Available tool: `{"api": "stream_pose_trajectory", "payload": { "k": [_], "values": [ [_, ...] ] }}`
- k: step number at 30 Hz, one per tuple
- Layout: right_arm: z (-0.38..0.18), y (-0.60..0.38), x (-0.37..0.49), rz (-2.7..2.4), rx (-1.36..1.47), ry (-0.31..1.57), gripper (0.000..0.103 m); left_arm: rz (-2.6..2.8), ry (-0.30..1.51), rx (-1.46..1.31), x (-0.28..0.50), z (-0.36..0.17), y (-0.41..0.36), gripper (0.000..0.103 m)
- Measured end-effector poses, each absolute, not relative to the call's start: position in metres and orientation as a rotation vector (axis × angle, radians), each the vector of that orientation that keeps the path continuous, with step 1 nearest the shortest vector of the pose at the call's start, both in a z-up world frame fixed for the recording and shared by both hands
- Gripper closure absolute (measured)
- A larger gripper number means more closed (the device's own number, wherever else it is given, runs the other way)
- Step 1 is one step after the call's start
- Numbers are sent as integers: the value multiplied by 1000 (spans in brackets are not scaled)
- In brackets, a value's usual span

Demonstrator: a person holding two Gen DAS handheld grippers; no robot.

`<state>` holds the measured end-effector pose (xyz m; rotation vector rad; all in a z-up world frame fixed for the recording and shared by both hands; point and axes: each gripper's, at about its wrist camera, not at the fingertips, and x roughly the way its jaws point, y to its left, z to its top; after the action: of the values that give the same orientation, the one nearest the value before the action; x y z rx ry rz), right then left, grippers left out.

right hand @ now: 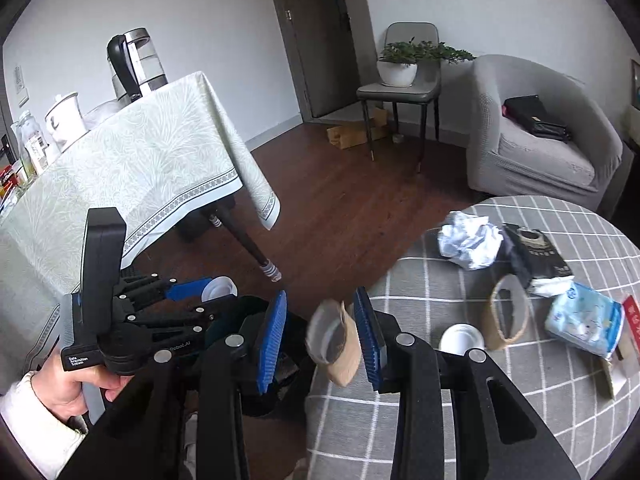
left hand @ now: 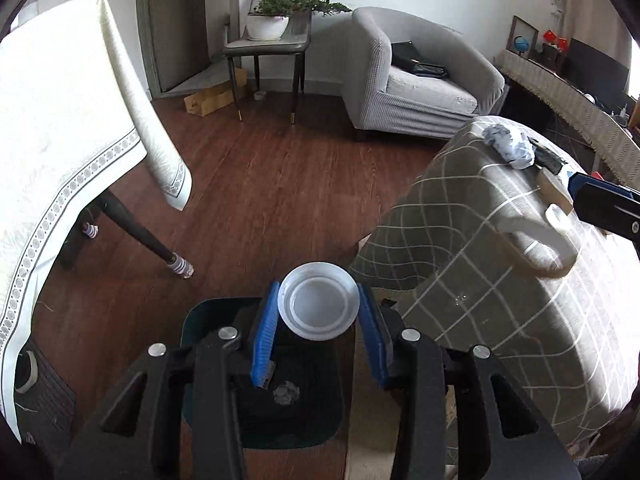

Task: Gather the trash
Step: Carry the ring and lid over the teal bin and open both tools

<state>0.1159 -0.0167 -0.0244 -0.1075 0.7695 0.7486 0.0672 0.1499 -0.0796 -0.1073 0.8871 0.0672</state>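
While the checked counter [right hand: 480,400] carries crumpled paper [right hand: 470,244], the left tool [left hand: 318,312] is seen clamped partway on a white plastic lid [left hand: 318,306] above a dark bin [left hand: 262,424], and the right tool [right hand: 324,338] is closed partway on a blurred brown paper cup [right hand: 340,354].

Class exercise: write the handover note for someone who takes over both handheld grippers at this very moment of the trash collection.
Left gripper: shut on a white plastic lid, above the dark trash bin on the floor.
Right gripper: a brown paper cup sits between its fingers, by the edge of the checked table.
Done: one crumpled paper lies in the bin.
Left: drop both items; then, from the table, the crumpled white paper, black wrapper, second white lid, cup sleeve, tissue pack.
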Motion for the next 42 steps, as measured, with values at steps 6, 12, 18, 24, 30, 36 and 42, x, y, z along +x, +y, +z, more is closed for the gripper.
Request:
{"api": "stream_pose_trajectory", "payload": {
  "k": [6,12,18,24,30,36,42],
  "values": [
    [-52,36,117,800,-146,835,68,101,966,-137,58,-111,184,61],
    [-77,87,109,843,-204,882,68,121,1028,-149,50,-138,208,61],
    [-97,120,107,880,-221,930,68,131,1082,-184,42,-163,230,61],
    [-122,148,106,894,-250,983,68,139,1161,-233,36,-194,250,61],
    [-137,165,98,903,-290,1004,40,147,1218,-235,31,-220,258,61],
    [-133,167,95,902,-275,984,39,155,1263,-232,31,-238,263,61],
    [-123,158,96,899,-236,961,38,190,1256,-214,32,-241,263,46]
  ]
}}
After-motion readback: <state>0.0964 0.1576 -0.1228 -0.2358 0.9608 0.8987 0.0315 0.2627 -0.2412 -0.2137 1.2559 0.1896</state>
